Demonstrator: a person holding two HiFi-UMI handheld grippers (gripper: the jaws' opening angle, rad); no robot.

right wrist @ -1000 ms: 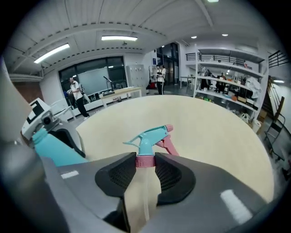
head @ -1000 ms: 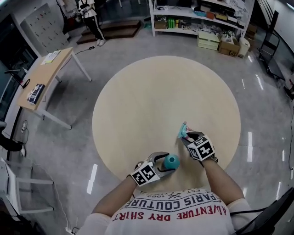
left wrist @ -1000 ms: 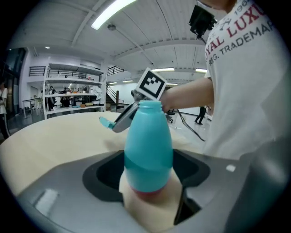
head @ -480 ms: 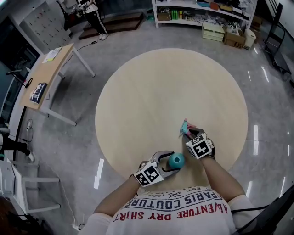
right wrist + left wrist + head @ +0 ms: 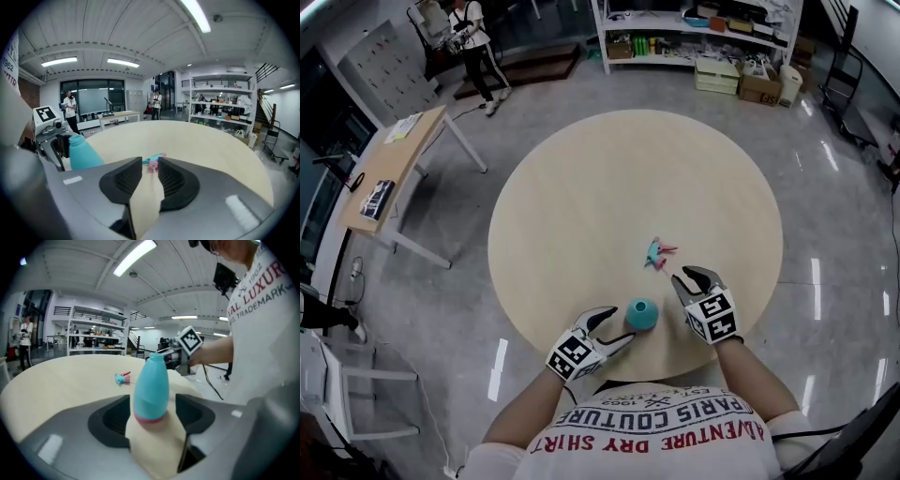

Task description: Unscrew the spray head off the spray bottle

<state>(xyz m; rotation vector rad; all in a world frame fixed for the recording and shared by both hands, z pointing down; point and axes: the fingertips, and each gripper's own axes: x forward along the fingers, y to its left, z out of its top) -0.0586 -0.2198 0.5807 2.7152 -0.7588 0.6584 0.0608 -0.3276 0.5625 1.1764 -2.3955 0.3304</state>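
Observation:
The teal spray bottle (image 5: 641, 314) stands upright near the front edge of the round table, with its neck bare. In the left gripper view the bottle (image 5: 151, 387) is just ahead of the jaws, which do not touch it. My left gripper (image 5: 615, 330) is to the bottle's left and its jaws are closing slightly. The teal and pink spray head (image 5: 656, 252) lies on the table by itself. In the right gripper view the spray head (image 5: 153, 162) lies beyond the fingertips. My right gripper (image 5: 688, 275) is open with nothing in it, right of the bottle.
The round wooden table (image 5: 581, 216) stands on a glossy grey floor. Its front edge runs just under my hands. A wooden desk (image 5: 398, 155) is at the far left and stocked shelves (image 5: 703, 37) are at the back. A person (image 5: 473, 42) stands far off.
The right gripper let go of the spray head, which now lies on the table, and drew back. The left gripper came off the bottle and pulled back to the left.

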